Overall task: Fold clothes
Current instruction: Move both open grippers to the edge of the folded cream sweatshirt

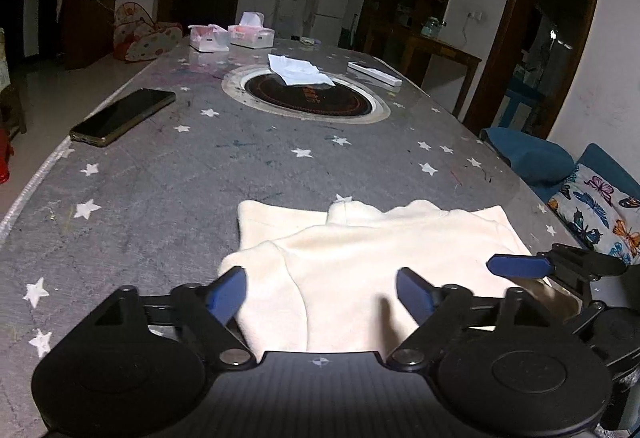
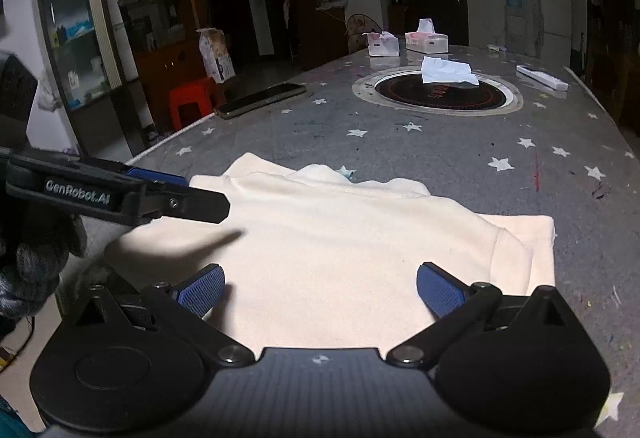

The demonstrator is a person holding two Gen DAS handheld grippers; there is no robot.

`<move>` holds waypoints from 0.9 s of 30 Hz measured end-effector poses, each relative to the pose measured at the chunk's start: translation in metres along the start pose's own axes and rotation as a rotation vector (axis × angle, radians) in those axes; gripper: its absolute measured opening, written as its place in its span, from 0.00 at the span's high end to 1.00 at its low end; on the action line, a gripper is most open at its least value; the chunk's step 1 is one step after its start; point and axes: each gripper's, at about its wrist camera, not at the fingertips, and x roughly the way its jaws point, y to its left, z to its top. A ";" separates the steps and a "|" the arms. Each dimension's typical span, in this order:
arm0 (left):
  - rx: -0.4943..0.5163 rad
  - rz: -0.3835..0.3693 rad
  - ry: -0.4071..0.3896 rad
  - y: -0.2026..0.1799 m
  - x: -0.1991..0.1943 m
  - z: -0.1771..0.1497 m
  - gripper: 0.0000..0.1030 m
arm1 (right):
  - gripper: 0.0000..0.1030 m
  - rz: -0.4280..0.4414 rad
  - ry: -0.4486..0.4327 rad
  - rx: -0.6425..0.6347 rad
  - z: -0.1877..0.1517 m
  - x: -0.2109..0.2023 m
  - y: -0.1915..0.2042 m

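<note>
One cream garment lies on the table, on the near side of the round inset burner, well apart from it. Its cloth looks soft and fleecy, with stitched seams; it lies partly folded, with one flat layer sticking out beyond the upper one on the burner side.

Two grippers hover over it. The left gripper has its two blue ribbed pads spread wide above the garment's near edge, holding nothing. The right gripper is likewise spread wide over the cloth, empty.

The table wears a grey covering printed with many white stars and marked with ink scribbles. The burner is a dark disc inside a pale ring. One crumpled white tissue rests on the burner's far rim. Two tissue boxes stand beyond the burner. One dark, glossy, flat phone lies left of the burner near the table edge. One long white rectangular box lies just right of the burner.
</note>
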 end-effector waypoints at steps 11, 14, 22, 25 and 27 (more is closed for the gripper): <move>-0.024 0.029 -0.010 0.001 -0.009 0.001 0.00 | 0.00 0.000 0.021 0.014 0.003 0.002 0.001; -0.029 0.037 -0.011 0.002 -0.011 0.001 0.00 | 0.00 -0.005 0.014 0.012 0.001 0.002 0.002; -0.043 0.064 -0.004 0.002 -0.017 -0.002 0.00 | 0.00 -0.002 -0.011 0.046 0.000 0.000 0.001; -0.049 0.074 -0.002 0.002 -0.020 -0.003 0.00 | 0.00 -0.002 -0.020 0.052 -0.001 0.000 0.000; -0.053 0.081 -0.001 0.001 -0.022 -0.003 0.00 | 0.00 0.004 -0.027 0.059 -0.002 0.000 -0.001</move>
